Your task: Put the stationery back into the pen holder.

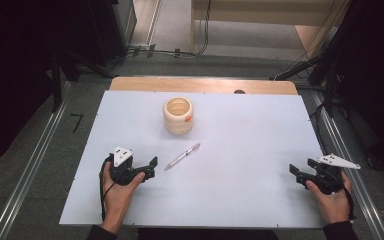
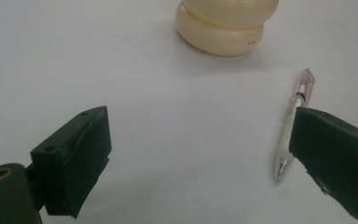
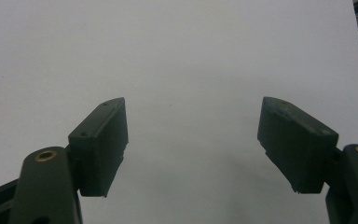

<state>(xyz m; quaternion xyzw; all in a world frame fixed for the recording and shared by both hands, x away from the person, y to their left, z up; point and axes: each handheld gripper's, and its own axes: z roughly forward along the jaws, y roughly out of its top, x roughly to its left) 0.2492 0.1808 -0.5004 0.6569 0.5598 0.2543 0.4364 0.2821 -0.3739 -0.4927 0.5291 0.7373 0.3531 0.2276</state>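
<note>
Resting near the front-left corner of the white surface [image 1: 260, 130], the left tongs [image 1: 149, 166] stand spread with nothing between them, aimed toward the pen [image 1: 182, 156], which lies just beyond them, slanted, about midway between the front and back edges and left of centre. The pen looks light, stiff and slick, likely to roll or skid if nudged; I would take it across the middle of its pale barrel, well clear of the metal tip and the pinkish clear cap end. Behind it, toward the back edge, stands a cream ridged cup [image 1: 178, 115], upright and well apart. Near the front-right corner the right tongs [image 1: 301, 170] are spread too, holding nothing. Grey floor, cables and dark equipment surround the surface
</note>
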